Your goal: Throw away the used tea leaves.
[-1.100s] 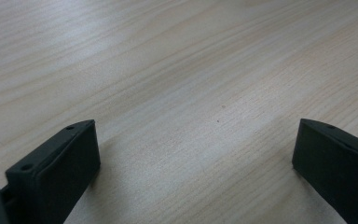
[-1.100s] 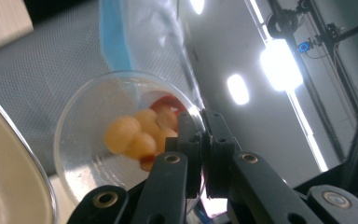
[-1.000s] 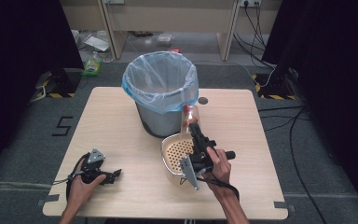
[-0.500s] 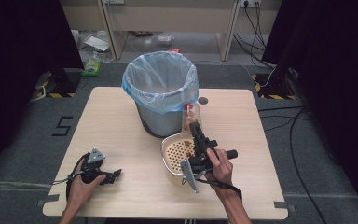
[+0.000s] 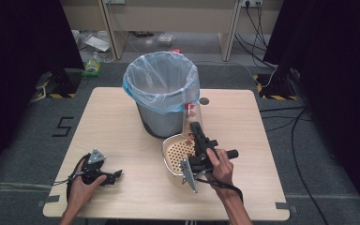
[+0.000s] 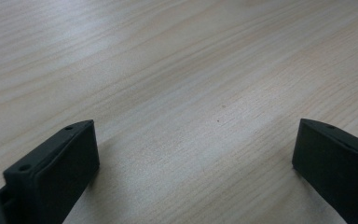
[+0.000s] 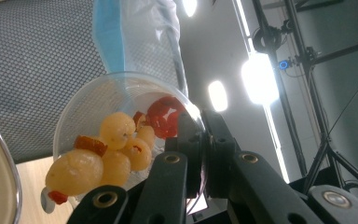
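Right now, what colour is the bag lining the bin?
Pale blue, see-through bag; clearest in the high view.

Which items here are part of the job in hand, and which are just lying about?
In use:
- clear cup of yellow and red food pieces, clamped by the right gripper
- perforated strainer basket
- bag-lined bin

Lying about:
- left gripper, open, resting on the table
- litter on the floor behind the table
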`<state>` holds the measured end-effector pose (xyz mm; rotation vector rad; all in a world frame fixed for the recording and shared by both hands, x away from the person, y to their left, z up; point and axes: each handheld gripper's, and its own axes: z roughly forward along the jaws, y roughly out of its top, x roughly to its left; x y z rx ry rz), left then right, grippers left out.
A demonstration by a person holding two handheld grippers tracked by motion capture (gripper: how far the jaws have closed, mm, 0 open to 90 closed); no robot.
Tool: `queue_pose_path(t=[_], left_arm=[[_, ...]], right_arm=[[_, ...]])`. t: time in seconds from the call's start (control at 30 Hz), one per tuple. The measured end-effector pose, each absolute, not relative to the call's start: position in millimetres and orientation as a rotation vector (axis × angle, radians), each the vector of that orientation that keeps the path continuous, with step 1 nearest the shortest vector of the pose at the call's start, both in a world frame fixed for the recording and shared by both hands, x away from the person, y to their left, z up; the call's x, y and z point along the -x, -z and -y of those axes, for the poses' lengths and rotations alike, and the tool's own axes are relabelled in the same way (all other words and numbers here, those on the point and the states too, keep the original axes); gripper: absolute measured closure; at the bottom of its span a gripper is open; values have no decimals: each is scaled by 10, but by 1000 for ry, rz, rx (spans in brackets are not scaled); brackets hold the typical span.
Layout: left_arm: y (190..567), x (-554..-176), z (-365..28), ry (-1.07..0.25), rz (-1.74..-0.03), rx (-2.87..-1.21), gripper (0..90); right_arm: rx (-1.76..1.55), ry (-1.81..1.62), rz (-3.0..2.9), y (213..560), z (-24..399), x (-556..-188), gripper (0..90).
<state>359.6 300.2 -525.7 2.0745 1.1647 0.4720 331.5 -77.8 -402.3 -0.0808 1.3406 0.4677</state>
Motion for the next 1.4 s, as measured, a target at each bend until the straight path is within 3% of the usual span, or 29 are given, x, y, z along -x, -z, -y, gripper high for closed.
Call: queue_pose_path(t=[0.2,1.4], left_arm=[[5257,-3596,-3002,-475,-1165,-2075,0],[5257,-3596,-3002,-472,-1165,-2075,0]], right_arm=[[85,-449,-1355,4124,751,-3319,873],[-17,-519,-1372,3954,783,-3308,872]])
